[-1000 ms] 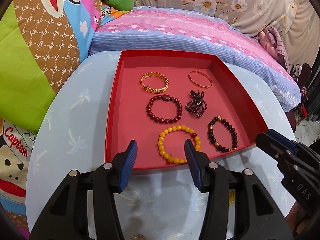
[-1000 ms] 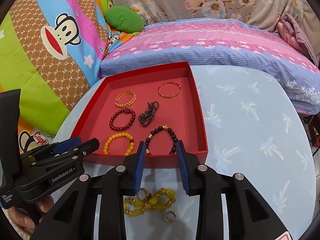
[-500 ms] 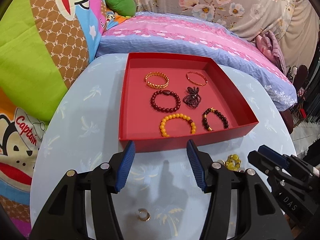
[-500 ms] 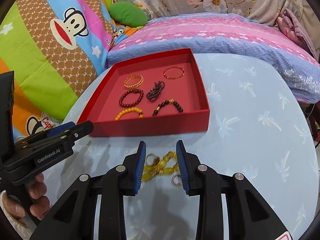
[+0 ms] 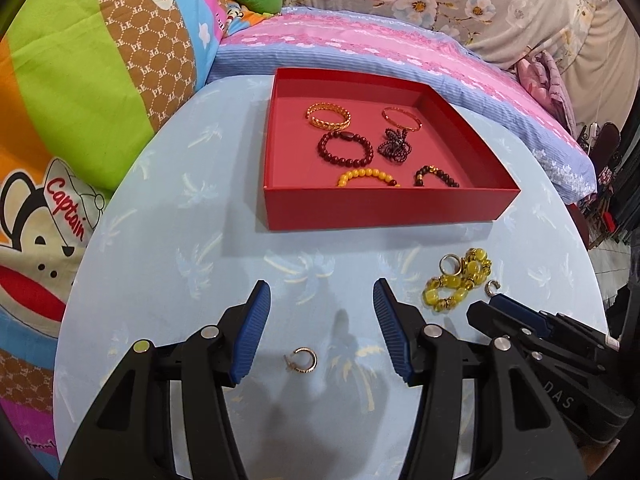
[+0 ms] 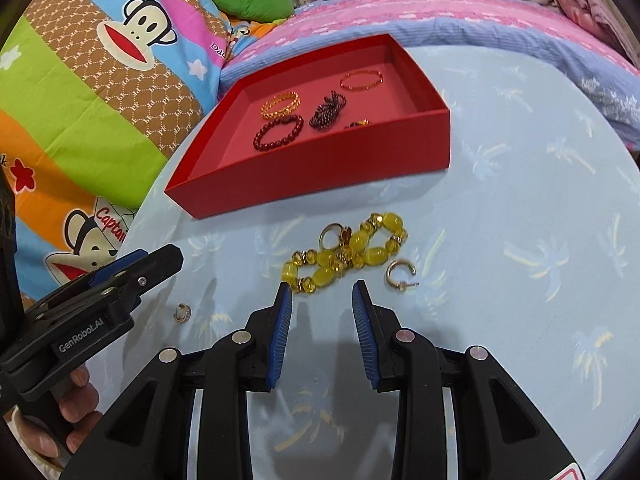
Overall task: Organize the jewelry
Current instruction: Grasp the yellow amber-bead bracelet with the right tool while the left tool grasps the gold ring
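A red tray (image 5: pixel 384 208) (image 6: pixel 320 176) on the light blue table holds several bracelets, among them a dark red bead one (image 5: pixel 345 148) (image 6: pixel 278 133). In front of the tray lie a yellow bead bracelet (image 5: pixel 456 285) (image 6: pixel 344 254) with a ring (image 6: pixel 330 235), a gold hoop earring (image 6: pixel 400 275), and a second hoop earring (image 5: pixel 303 360) (image 6: pixel 182 313). My left gripper (image 5: pixel 320 330) is open and empty, with the second earring between its fingers. My right gripper (image 6: pixel 322 330) is open and empty just in front of the yellow bracelet.
The round table (image 6: pixel 520 200) stands against a bed with a pink and blue striped blanket (image 5: pixel 360 44) and a cartoon monkey quilt (image 6: pixel 100 72). The table edge curves close on the left and right.
Both grippers have drawn back from the tray towards the table's front. The loose jewelry in front of the tray has come into view. Both stay open.
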{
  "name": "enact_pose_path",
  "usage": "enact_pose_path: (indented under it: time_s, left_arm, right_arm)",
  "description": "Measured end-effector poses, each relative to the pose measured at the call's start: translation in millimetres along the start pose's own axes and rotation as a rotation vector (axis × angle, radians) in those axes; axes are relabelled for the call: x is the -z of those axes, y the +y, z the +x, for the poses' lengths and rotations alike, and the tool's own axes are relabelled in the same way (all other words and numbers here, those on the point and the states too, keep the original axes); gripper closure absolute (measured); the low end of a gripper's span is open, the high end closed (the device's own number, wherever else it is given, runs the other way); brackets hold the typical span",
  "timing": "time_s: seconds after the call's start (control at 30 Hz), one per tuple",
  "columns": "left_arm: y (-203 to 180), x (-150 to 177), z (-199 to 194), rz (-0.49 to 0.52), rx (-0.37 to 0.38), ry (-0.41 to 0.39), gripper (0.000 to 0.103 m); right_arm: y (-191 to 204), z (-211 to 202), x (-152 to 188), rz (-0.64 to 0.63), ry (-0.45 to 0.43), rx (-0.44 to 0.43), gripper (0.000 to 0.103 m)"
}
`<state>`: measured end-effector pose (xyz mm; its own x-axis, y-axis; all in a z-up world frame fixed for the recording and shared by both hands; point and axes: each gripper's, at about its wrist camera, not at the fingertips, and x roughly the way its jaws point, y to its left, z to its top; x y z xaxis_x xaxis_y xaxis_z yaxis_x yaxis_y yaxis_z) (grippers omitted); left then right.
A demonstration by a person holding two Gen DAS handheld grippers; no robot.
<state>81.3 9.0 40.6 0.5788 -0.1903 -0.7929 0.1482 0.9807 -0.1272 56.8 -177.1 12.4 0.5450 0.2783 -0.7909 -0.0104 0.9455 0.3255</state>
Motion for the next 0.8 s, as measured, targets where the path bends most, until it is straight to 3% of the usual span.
enact_pose_path:
  time_s: [0.4,0.6,0.7,0.8]
  left_arm:
    - [13,3,7,-0.029,-0.016,0.013,0.052]
    - [18,2,13,-0.042,-0.020,0.027,0.052]
    - [20,3,15,-0.048,-0.020,0.033,0.052]
    - [22,5,16,-0.054,-0.021,0.038,0.052]
  right_arm:
    - [-7,19,-15,0.065,0.016,0.021,0.072]
    - [2,26,-21,0.028,0.008,0.064,0.072]
    - [5,27,-20,0.000,0.003,0.090,0.076]
    - [4,27,-20,-0.017,0.000,0.109,0.087]
